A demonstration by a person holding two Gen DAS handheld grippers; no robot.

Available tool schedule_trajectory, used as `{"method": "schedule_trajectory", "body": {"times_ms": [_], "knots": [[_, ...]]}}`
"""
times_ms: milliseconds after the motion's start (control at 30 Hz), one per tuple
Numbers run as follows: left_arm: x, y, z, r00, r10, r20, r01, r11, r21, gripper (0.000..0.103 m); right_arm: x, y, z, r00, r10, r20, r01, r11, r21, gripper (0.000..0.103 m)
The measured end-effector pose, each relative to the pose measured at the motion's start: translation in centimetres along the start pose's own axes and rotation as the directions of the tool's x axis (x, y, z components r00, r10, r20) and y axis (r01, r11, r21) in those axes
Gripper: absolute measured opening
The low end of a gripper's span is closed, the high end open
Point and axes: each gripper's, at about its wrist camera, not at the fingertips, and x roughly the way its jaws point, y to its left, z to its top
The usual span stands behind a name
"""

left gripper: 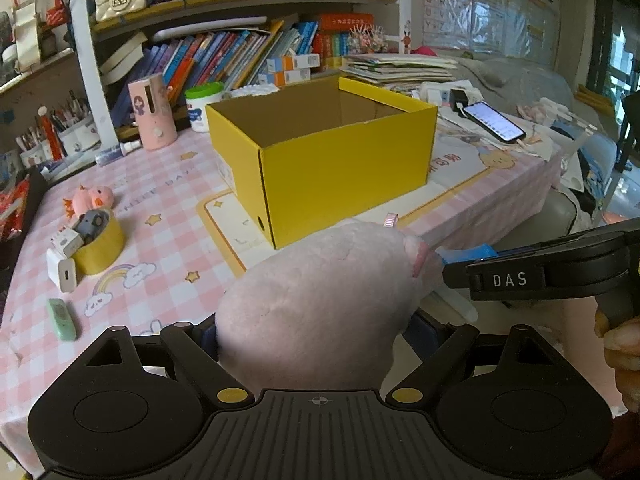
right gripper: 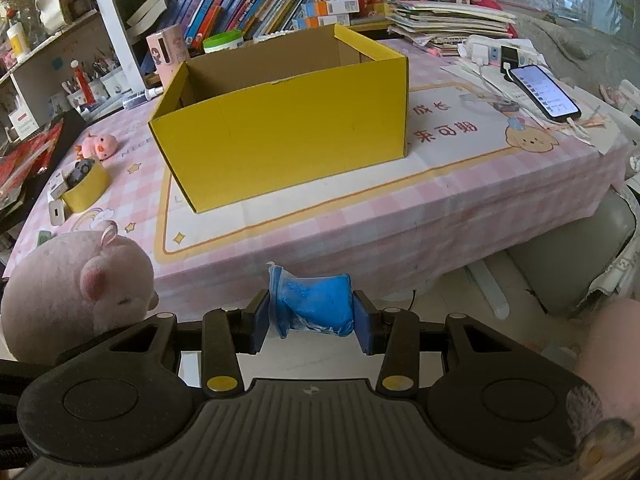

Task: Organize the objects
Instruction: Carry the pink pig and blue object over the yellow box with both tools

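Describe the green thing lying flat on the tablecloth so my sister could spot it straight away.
Start at the big yellow box on the pink checked tablecloth, then go to the near left corner. Past the yellow tape roll and white charger lies a slim mint-green thermometer, the only green item lying flat there.

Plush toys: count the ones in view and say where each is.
2. A large pink plush is clamped in the left gripper, short of the table. A small pink pig plush lies on the tablecloth, left of the yellow box. Others may be hidden.
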Motion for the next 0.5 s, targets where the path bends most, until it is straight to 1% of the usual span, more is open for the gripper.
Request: {"method": "schedule_trajectory", "body": {"times_ms": [500], "knots": [[1.3, -0.4, 2.2, 0.999, 0.018, 0.037, -0.018, 1.0, 0.004, 0.088, 1.3, -0.8, 2.9, 1.0, 0.015, 0.019, -0.014, 1.0, -0.019, 0.04]]}}
